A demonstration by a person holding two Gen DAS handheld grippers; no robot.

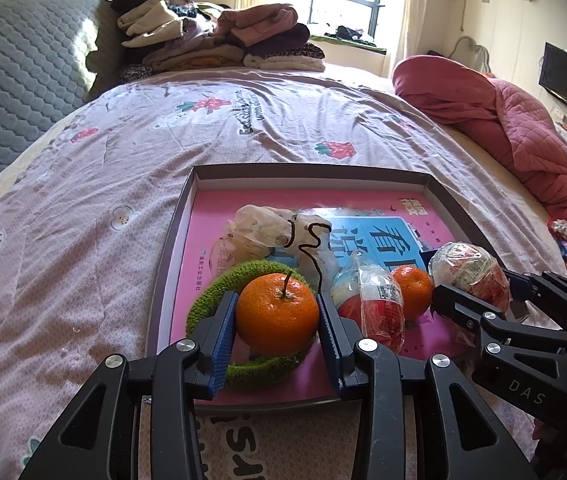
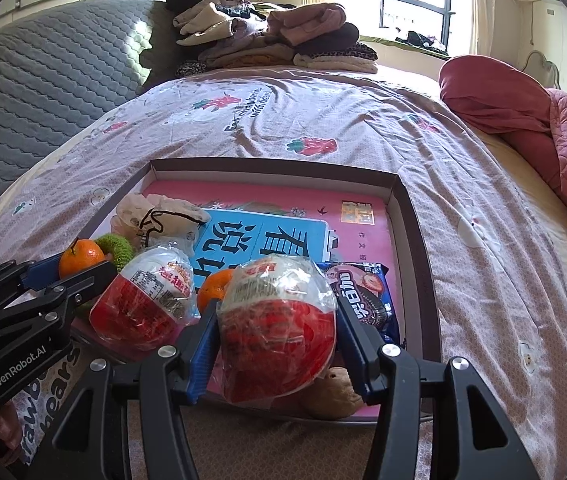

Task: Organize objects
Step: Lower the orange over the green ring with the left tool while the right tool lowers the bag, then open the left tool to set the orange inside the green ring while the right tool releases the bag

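Already well along, judging from the left wrist view: tray point(image 1: 435, 184) on the bed point(image 1: 83, 240) holding most items. Left gripper point(image 1: 277, 316) with fingers closed on an orange point(image 1: 277, 314), blue pads touching both its sides, over a green knitted ring point(image 1: 211, 292) at the tray's near left. Glossy skin, short stem upright. Just right of it a wrapped egg point(image 1: 371, 304), a second orange point(image 1: 413, 290), then a crumpled pouch point(image 1: 275, 232) with black cord farther back. Right gripper point(image 1: 471, 292) entering from the right, around another wrapped egg point(image 1: 469, 274).

Next, from the right wrist view: right gripper point(image 2: 277, 320) straddling that egg point(image 2: 277, 320), red lower half, white top, loose crinkly film; fingers about mid-width, left pad against the wrap, right pad close, firm contact hard to tell. Cookie pack point(image 2: 363, 292) just right of it, a tan lump point(image 2: 333, 394) at the tray's point(image 2: 415, 216) near edge. Left gripper point(image 2: 73, 270) at left with its orange point(image 2: 81, 262).

Likely left: setting both held items down; a few small things off to the far right of the bed possibly still to collect
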